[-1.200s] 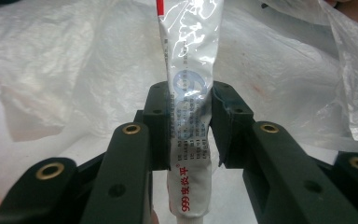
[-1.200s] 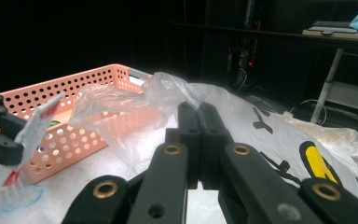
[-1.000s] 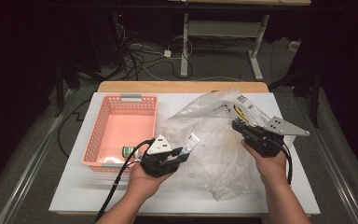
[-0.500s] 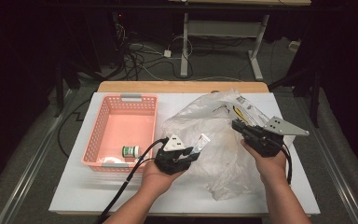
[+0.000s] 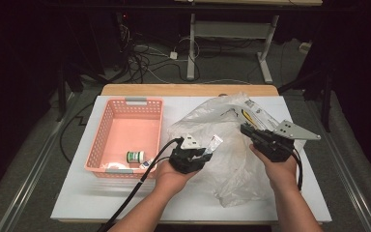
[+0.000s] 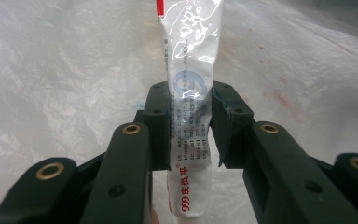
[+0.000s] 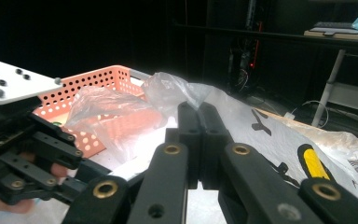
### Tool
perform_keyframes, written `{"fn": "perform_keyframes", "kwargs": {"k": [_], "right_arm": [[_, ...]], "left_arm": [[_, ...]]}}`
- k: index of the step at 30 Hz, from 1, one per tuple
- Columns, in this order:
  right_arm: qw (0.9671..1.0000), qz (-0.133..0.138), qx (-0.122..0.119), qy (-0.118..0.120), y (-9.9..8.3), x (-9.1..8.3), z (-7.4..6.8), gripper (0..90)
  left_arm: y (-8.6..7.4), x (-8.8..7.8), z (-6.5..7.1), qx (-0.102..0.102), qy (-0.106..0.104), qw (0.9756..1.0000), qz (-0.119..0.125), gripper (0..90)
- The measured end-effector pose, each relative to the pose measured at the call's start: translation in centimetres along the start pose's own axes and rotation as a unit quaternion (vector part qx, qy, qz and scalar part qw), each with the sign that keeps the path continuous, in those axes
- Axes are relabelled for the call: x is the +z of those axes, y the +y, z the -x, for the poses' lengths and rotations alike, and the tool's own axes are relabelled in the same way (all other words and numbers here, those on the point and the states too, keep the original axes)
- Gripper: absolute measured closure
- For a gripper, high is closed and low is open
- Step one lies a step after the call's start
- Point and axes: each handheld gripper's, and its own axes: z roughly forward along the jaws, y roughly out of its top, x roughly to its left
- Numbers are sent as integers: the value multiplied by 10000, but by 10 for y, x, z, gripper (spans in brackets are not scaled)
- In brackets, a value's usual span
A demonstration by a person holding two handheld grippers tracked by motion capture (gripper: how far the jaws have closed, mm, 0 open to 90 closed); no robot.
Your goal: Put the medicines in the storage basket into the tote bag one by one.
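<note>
On the white tabletop [image 5: 77,203], the biggest thing is a crumpled clear plastic bag [image 5: 232,159], spread from centre toward 3 o'clock. At 9 o'clock of it sits a pink basket [image 5: 101,140] with a small green-labelled jar [image 5: 135,156] near its front wall.

The right claw [image 5: 246,129] is clenched on a fold of the bag at its upper edge; in the right gripper view the two jaws stand pressed together with film bunched at their tips. The left claw [image 5: 207,151] is grasping a white tube [image 6: 191,107], held over the bag's left part, between basket and bag; the tube runs lengthwise between the jaws and sticks out past them toward 1 o'clock in the high view.

Risks, as a judgement: the tube is glossy and soft, and the pads bear on its flattened body, so it could slide out or squeeze its contents if the grip tightens. The thin film in the right claw could tear or slip, letting the bag's mouth sag and snag the tube.

Writing: the tube shows "999" in red with Chinese characters beside it, plus fine print too small to read. The bag carries a yellow-and-black mark and a white printed label, both illegible.
</note>
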Motion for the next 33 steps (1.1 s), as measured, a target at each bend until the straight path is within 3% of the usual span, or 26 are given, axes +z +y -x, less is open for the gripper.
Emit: {"fn": "perform_keyframes", "kwargs": {"k": [11, 29, 33], "right_arm": [[10000, 6, 29, 18, 0, 1, 1, 900], [10000, 32, 6, 61, 0, 1, 1, 900], [10000, 20, 37, 88, 0, 1, 0, 900]], "left_arm": [[12, 19, -1, 59, 173, 9998, 1, 682], [23, 55, -4, 31, 273, 9996, -15, 681], [24, 63, -4, 59, 209, 9998, 5, 681]]}}
